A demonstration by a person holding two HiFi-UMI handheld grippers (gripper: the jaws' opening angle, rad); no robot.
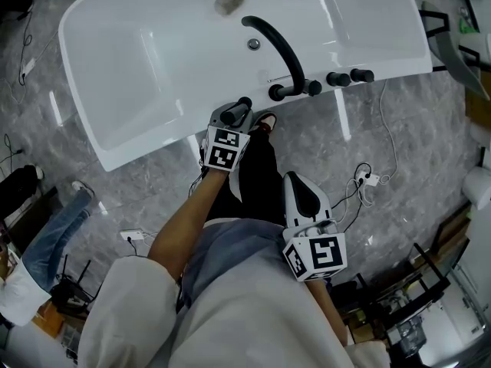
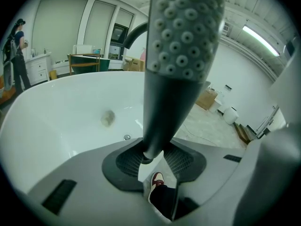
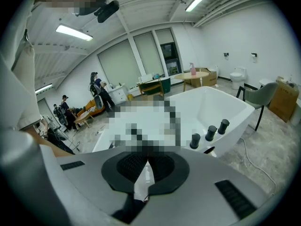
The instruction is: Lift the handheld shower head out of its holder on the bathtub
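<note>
The handheld shower head (image 2: 181,46) stands upright in the left gripper view, its grey nozzle face at the top and its dark handle tapering down. My left gripper (image 2: 151,158) is shut on the lower end of that handle. In the head view the left gripper (image 1: 234,118) holds the dark handle (image 1: 242,106) just in front of the rim of the white bathtub (image 1: 138,140). My right gripper (image 1: 294,179) hangs back near the person's body, apart from the tub. In its own view the right gripper (image 3: 145,160) has its pads together with nothing between them.
A curved black spout (image 1: 276,44) and three black knobs (image 1: 337,78) sit on the tub rim to the right of the left gripper. Cables and a power strip (image 1: 367,179) lie on the marble floor. The person's shoe (image 2: 157,179) stands below the left jaws. People (image 3: 98,92) stand far behind.
</note>
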